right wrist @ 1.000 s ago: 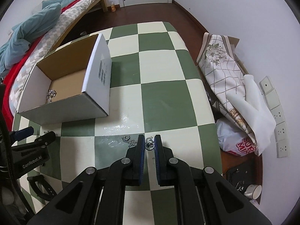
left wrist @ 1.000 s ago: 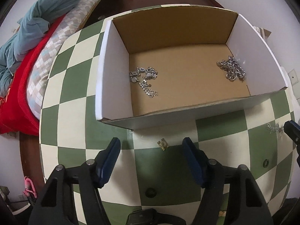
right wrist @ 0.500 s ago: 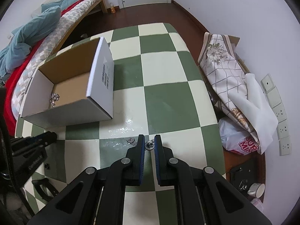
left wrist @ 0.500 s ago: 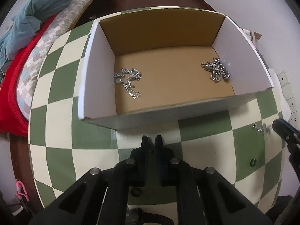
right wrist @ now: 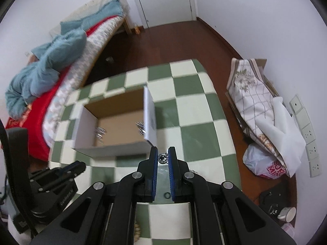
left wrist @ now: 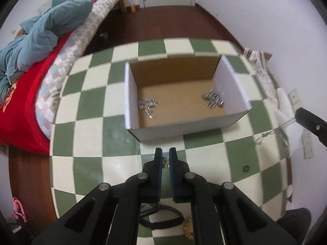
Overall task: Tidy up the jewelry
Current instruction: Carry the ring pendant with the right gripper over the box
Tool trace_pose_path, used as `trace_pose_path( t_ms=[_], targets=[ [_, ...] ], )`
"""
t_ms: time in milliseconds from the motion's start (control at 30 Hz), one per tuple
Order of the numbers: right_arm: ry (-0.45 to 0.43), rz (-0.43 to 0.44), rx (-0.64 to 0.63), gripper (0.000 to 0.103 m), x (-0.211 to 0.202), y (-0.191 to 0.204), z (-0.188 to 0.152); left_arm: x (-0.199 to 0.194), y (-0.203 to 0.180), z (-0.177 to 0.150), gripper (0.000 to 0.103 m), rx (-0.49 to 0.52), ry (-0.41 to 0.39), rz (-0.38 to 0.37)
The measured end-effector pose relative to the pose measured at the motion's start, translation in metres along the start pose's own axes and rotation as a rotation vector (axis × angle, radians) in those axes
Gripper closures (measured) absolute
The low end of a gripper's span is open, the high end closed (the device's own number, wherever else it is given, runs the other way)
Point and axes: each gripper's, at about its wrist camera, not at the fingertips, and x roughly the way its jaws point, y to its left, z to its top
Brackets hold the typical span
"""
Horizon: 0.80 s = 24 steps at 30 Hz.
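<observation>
An open white cardboard box (left wrist: 237, 120) (right wrist: 110, 148) stands on the green-and-cream checked table. Two silver chain piles lie inside, one at the left (left wrist: 148, 105) and one at the right (left wrist: 213, 100). My left gripper (left wrist: 165, 160) is shut on a small silver-gold jewelry piece (left wrist: 165, 161), lifted above the table in front of the box. My right gripper (right wrist: 162, 158) is shut on a round silver piece (right wrist: 162, 157), raised near the box's front right corner. A silver chain (left wrist: 263, 136) lies on the table at the right.
A small dark ring (left wrist: 245, 168) (right wrist: 166, 195) lies on the table. A bed with red and blue bedding (left wrist: 30, 65) runs along the table's left side. Bags and a folded cloth (right wrist: 263, 122) sit on the floor at the right by the wall.
My left gripper closed on the small piece and lifted it away from the table. My right gripper rose with the round piece and moved toward the box.
</observation>
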Motion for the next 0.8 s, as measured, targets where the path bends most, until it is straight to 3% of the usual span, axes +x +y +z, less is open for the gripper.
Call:
trace_pose_path(
  t_ms=[367, 500, 667, 800],
  targets=[
    [-0.124, 0.105, -0.072, 0.093, -0.091, 0.045, 0.045, -0.078, 0.025, 0.044, 0.099, -0.023, -0.104, -0.061],
    [-0.159, 0.124, -0.114, 0.093, -0.110, 0.066, 0.068, -0.087, 0.034, 0.066, 0.099, -0.025, -0.110, -0.081],
    [-0.138, 0.127, -0.133, 0.093, -0.092, 0.081, 0.095, -0.068, 0.041, 0.098, 0.099, -0.032, -0.067, -0.110],
    [-0.072, 0.126, -0.129, 0.093, -0.050, 0.085, 0.109, -0.038, 0.046, 0.116, 0.099, -0.051, -0.009, -0.128]
  ],
)
